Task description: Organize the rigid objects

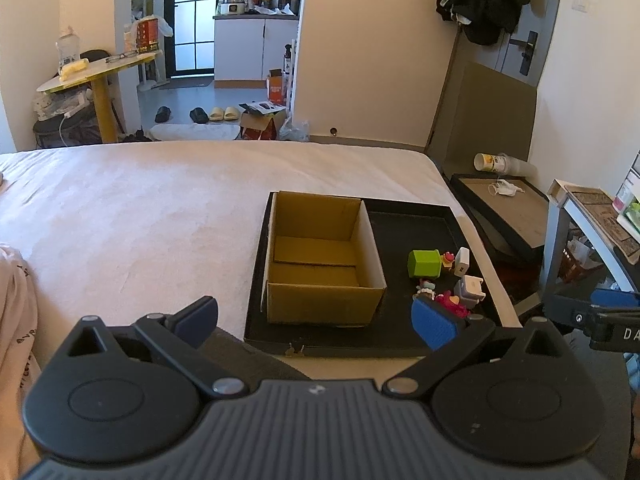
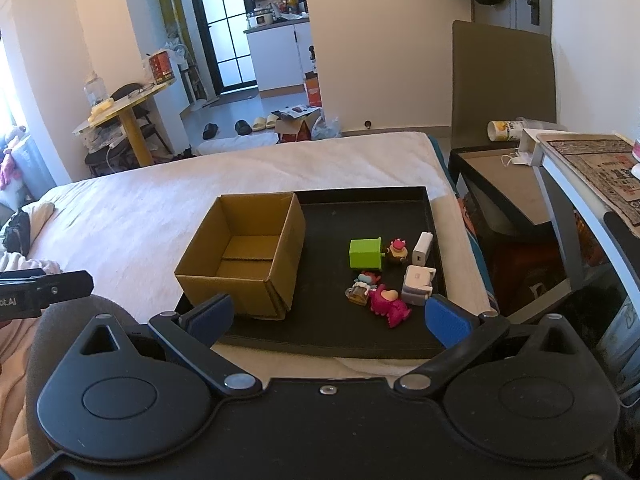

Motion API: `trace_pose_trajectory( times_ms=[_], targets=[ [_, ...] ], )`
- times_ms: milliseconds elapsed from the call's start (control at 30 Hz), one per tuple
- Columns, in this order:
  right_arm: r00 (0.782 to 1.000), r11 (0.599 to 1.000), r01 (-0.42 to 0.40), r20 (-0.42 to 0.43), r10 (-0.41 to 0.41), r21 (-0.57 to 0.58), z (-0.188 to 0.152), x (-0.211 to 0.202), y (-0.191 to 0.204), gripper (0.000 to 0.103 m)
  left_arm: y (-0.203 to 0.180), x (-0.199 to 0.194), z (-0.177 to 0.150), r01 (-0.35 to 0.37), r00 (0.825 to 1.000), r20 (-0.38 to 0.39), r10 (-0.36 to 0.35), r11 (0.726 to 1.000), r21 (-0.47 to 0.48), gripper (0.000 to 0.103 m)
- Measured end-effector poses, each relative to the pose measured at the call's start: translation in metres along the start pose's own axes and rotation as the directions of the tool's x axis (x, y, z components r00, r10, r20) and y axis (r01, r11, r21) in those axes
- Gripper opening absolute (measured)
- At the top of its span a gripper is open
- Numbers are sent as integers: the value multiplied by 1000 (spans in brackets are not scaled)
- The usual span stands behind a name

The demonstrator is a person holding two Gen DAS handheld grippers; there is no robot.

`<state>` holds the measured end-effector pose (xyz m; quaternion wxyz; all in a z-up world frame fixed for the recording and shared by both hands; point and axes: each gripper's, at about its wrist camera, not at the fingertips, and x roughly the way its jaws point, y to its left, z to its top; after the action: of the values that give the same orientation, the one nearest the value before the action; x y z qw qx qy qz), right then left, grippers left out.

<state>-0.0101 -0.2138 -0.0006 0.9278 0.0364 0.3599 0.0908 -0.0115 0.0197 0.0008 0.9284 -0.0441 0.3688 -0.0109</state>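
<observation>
A black tray (image 1: 412, 216) (image 2: 360, 200) lies on the bed. An open, empty cardboard box (image 1: 320, 256) (image 2: 244, 252) stands in its left half. In its right half lie a green cube (image 1: 424, 263) (image 2: 366, 254), a white charger (image 1: 463, 261) (image 2: 422, 248), a white-grey adapter (image 1: 470, 290) (image 2: 417, 283), a pink dinosaur toy (image 1: 452, 303) (image 2: 389, 300) and small figurines (image 2: 396, 251). My left gripper (image 1: 316, 320) is open and empty, near the tray's front edge. My right gripper (image 2: 328, 320) is open and empty, before the toys.
The bed's white sheet (image 1: 140, 208) spreads left of the tray. A black side table (image 2: 504, 184) with a cup (image 2: 505, 131) stands right of the bed. A shelf edge (image 2: 568, 184) is at far right. Clothing (image 1: 12, 300) lies at the left.
</observation>
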Motion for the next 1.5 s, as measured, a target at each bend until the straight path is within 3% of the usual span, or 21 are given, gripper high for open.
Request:
trace_pose_trajectory(
  times_ms=[733,1233,1500],
  targets=[
    [995,999,-23,-91,27,40,3,56,-21,103,-1,69,14,5,993,-118,-3,1000,18,102],
    [990,996,-14,-138,26,89,13,107,-43,103,12,127,29,-46,976,-214,42,999,-13,100],
    [978,993,-20,-205,44,117,16,144,-52,88,27,157,41,-86,964,-257,73,996,-40,94]
  ],
)
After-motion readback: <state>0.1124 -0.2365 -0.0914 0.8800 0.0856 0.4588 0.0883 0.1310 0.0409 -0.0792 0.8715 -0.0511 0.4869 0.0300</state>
